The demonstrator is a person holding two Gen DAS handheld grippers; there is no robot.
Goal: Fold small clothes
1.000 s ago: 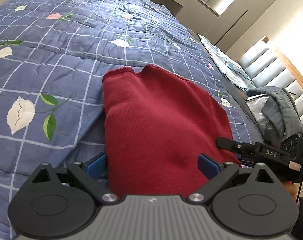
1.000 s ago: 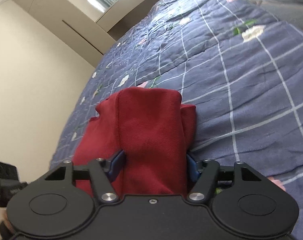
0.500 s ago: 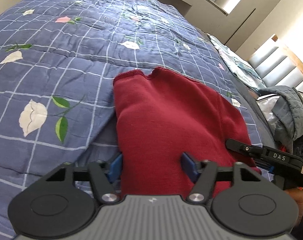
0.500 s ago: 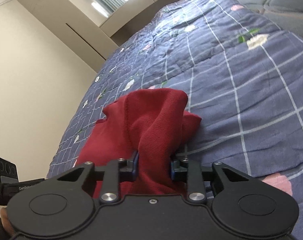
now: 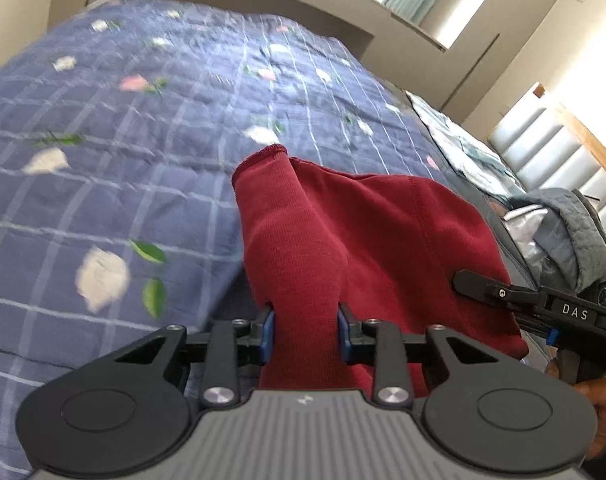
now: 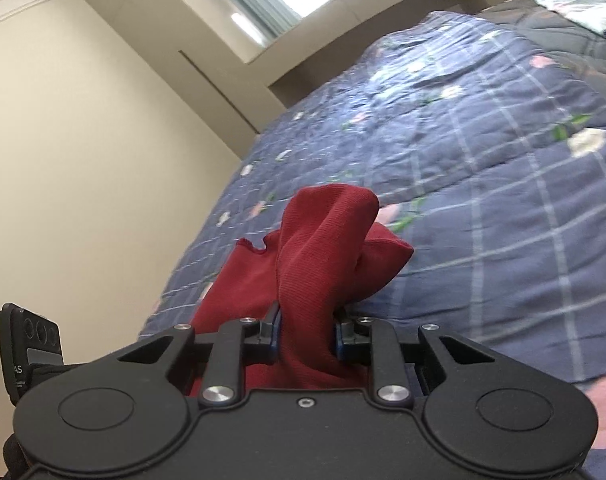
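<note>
item: red garment (image 5: pixel 383 240), knit, lying on the quilted bed (image 5: pixel 103 184), near edge raised off it. left gripper (image 5: pixel 305 330), jaws just closing, clamped on the near-left bunch; right gripper (image 6: pixel 307 334) likewise pinching the near-right bunch. garment's long axis runs straight ahead from both grippers; fold likely goes forward.

- Left gripper (image 5: pixel 305 334): matte black linkage arms, blue pads on the fingers (image 5: pixel 267 334), silver pivot screws, two round black discs flanking a ribbed grey housing.
- Right gripper (image 6: pixel 307 338): the same black arms, blue pads and silver screws, with a plain black housing; white letters "DAS" on its side.
</note>
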